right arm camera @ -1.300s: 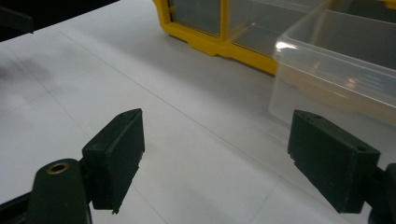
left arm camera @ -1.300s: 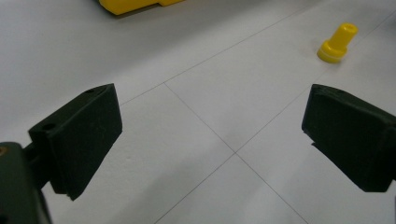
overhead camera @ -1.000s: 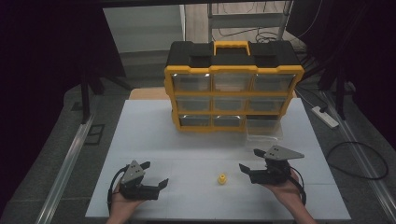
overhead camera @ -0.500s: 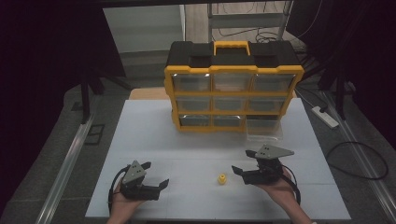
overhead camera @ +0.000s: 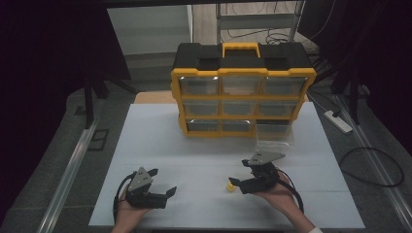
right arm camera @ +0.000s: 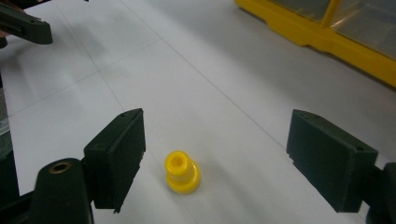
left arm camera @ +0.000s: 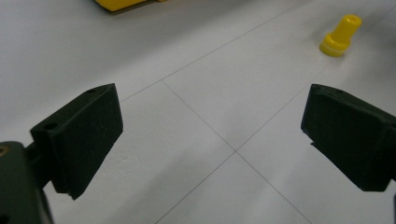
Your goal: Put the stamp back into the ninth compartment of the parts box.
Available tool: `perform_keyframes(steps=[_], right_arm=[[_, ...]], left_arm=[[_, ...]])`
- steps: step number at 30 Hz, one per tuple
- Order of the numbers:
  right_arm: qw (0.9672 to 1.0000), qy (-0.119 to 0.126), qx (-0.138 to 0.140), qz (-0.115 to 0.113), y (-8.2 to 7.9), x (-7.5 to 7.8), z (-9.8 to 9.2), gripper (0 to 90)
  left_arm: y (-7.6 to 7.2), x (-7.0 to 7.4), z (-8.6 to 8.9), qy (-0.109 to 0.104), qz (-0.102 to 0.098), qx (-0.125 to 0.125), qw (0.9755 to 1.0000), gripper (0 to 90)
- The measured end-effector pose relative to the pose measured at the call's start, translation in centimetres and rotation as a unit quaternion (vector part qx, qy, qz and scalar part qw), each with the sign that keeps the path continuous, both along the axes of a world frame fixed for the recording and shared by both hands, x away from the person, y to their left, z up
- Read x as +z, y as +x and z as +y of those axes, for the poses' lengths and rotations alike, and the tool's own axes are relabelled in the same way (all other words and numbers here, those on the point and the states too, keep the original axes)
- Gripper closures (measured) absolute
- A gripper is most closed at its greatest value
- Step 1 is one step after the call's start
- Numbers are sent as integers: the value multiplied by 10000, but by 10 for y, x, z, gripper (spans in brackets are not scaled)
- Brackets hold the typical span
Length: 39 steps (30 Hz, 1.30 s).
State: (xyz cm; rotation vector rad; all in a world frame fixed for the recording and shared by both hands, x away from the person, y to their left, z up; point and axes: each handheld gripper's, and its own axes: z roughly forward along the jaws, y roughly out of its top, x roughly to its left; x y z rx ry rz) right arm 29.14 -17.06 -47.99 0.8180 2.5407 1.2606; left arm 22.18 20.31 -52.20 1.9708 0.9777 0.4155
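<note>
Small yellow plastic stepped peg (right arm camera: pixel 181 171) stands upright on the white worktop (overhead camera: pixel 145 141), between the right gripper (right arm camera: pixel 215 163) jaws, spread wide, untouched. Left gripper (left arm camera: pixel 212 140) gapes too, well apart. Yellow-and-black drawer organizer (overhead camera: pixel 243 90) sits behind, nothing blocking.

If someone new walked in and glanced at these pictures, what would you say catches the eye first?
Most striking is the black and yellow drawer organiser standing at the far side of the white table, one clear drawer pulled out at its lower right. Next comes the small yellow plastic piece standing upright near the front, between the open jaws of the right claw. The left claw, also open, rests over bare table.
</note>
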Motion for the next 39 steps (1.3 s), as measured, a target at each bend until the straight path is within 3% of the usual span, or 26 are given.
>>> perform_keyframes(steps=[8,20,28,29,33,36,39], right_arm=[[9994,-235,171,170,9,-7,18,201],[9977,-515,332,293,1,-25,16,252],[9967,-549,528,266,-2,-27,18,375],[9960,-641,596,196,-4,-28,19,439],[9955,-685,632,190,-5,-28,19,528],[9952,-693,678,147,-6,-27,18,704],[9955,-670,647,200,-5,-25,16,724]], left_arm=[[0,0,0,21,0,25,10000,57],[0,-1,0,78,-6,22,10000,58],[0,-1,-1,101,4,-3,9999,57],[0,-1,-1,101,10,-10,9999,58],[0,-2,-1,108,13,-25,9999,58],[0,-2,-1,118,8,-23,9999,58],[0,-2,-1,122,7,-27,9999,57]])
